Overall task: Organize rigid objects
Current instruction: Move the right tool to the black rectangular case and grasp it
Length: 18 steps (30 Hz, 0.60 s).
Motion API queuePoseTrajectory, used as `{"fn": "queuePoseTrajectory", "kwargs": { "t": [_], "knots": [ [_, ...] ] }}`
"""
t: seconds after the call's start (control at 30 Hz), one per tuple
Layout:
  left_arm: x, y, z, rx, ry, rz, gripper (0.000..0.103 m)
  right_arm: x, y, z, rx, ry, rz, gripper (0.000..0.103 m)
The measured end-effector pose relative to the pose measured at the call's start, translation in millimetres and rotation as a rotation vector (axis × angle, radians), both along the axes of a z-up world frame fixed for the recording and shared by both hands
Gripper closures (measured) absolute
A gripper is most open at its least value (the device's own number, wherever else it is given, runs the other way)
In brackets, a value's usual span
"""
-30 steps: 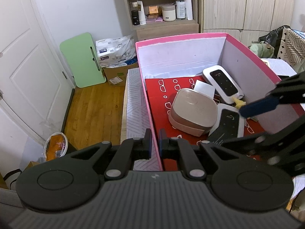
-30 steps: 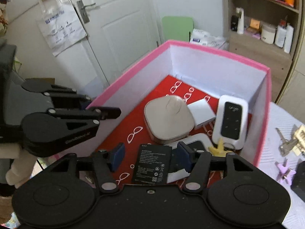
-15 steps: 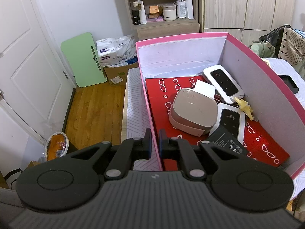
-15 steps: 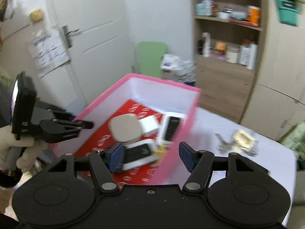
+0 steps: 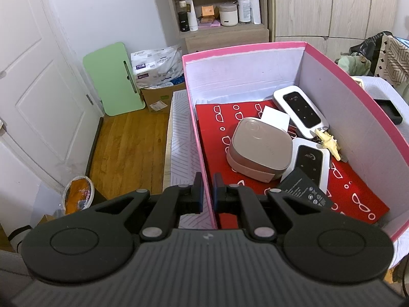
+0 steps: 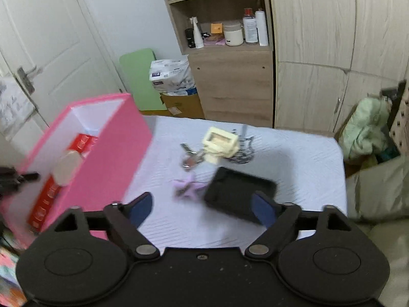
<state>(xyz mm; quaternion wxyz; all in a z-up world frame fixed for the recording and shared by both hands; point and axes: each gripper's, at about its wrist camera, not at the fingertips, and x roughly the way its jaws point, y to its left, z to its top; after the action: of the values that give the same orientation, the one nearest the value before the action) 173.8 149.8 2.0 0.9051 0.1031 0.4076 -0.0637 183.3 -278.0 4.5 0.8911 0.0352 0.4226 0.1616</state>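
Note:
My left gripper [image 5: 206,188] is shut on the near left wall of the pink box [image 5: 199,138]. Inside on the red liner lie a beige rounded case [image 5: 259,148], two white pocket routers [image 5: 299,111] [image 5: 310,163], a black battery [image 5: 305,195], a white card and a yellow key charm [image 5: 328,142]. My right gripper [image 6: 202,211] is open and empty above the white tabletop [image 6: 294,153], right of the pink box [image 6: 102,158]. Ahead of it lie a black tray [image 6: 237,192], a purple star charm [image 6: 188,186], keys [image 6: 190,157] and a cream toy block [image 6: 221,144].
A wooden shelf unit with bottles [image 6: 225,33] and wardrobe doors stand behind the table. A green board [image 5: 112,79] and a cardboard box rest on the wood floor at left. Clothes [image 6: 365,128] lie at the right.
My right gripper let go of the black battery in the box, rose out and swung right over the tabletop. My left gripper has stayed shut on the box wall.

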Motion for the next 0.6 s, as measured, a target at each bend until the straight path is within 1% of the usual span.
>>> {"fn": "queuePoseTrajectory", "kwargs": {
  "t": [0.1, 0.2, 0.33, 0.4, 0.5, 0.53, 0.6],
  "knots": [
    [0.6, -0.5, -0.4, 0.003, -0.002, 0.000, 0.097, 14.7, -0.9, -22.3, -0.088, -0.031, 0.113, 0.010],
    [1.1, -2.2, 0.1, 0.000, 0.006, 0.000, 0.097, 29.0, 1.7, -38.5, -0.191, -0.050, 0.185, 0.010],
    [2.2, -3.5, -1.8, 0.007, 0.008, 0.000, 0.097, 40.0, 18.9, -49.1, -0.330, -0.087, 0.378, 0.010],
    [2.3, -3.4, -2.0, 0.003, 0.011, 0.003, 0.097, 46.1, 24.1, -54.5, -0.377, -0.094, 0.471, 0.010],
    [3.0, -0.9, -1.0, -0.011, 0.014, 0.009, 0.097, 56.1, 26.4, -64.5, -0.411, -0.064, 0.527, 0.009],
    [3.4, 0.9, -0.6, -0.022, 0.013, 0.011, 0.097, 59.9, 24.0, -65.0, -0.390, -0.070, 0.525, 0.007],
    [2.9, 4.6, 0.7, -0.037, 0.014, 0.015, 0.097, 66.1, 18.3, -65.3, -0.353, -0.044, 0.509, 0.007]
  ]
}}
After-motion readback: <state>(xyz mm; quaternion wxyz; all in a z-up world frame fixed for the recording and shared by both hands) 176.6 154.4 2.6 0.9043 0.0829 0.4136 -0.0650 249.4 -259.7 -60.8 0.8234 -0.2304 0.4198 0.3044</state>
